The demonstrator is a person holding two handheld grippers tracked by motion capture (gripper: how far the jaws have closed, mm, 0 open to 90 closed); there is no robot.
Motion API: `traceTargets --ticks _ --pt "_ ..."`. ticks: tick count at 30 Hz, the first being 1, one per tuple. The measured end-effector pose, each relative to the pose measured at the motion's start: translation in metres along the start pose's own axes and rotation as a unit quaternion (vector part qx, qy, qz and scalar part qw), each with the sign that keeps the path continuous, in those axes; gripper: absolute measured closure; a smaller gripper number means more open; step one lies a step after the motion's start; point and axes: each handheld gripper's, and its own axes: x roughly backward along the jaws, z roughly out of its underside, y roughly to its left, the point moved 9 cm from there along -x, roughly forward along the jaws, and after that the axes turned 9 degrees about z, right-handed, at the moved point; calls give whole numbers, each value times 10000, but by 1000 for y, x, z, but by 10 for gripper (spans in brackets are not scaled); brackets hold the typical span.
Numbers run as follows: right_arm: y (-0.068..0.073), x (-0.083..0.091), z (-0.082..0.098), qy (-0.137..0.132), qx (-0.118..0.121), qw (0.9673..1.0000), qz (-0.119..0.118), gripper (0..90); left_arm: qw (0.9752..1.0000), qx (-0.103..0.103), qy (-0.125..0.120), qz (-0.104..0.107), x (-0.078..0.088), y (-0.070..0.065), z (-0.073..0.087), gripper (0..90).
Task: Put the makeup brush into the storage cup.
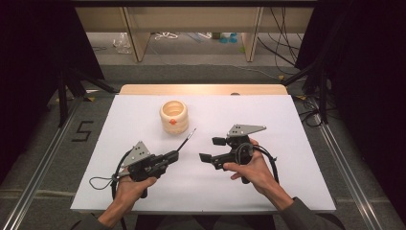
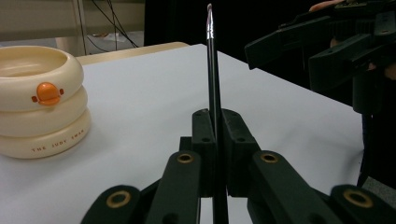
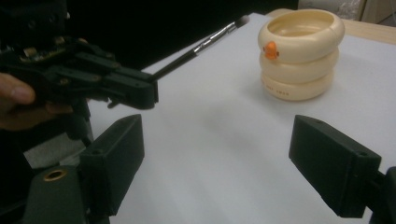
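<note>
Gripping the thin black makeup brush by its handle, my left gripper was clamped fully shut on it, while my right gripper stood wide open with nothing between its jaws. Bare white table lay ahead of both, its edges well off. Beyond my left gripper sat the cream ringed holder. The brush ran straight out along the jaws, its bristle tip pointing away toward that holder.

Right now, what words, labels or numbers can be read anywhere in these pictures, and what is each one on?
"THE JUDY SWAN": small brown letters on the bottom ring of the cream holder, read in the left gripper view.
"5": black mark on the floor left of the table.
Print on the holder in the right gripper view: too blurred to read.
</note>
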Motion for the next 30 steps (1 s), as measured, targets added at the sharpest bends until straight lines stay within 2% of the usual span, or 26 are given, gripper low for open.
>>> traceTargets --ticks 7,8,9,10,19,30 --pt "4 -4 -5 -255 -246 9993 -147 195 9999 -19 -164 -6 0 -2 -3 844" --pt "4 -5 -5 -250 -194 9994 -130 196 9998 33 -213 -16 0 -3 -4 845" --pt "4 -5 -5 -250 -194 9994 -130 196 9998 -1 -192 -42 1 -2 -4 845" --pt "7 -6 -7 -372 -303 9986 -215 198 9997 -61 -216 -47 1 -2 -5 844" --pt "12 -12 -12 -589 -490 9962 -422 205 9994 -85 -323 -37 2 -4 -8 844" --pt "20 -23 -17 -693 -536 9944 -588 228 9993 -67 -365 72 0 -8 -8 845"
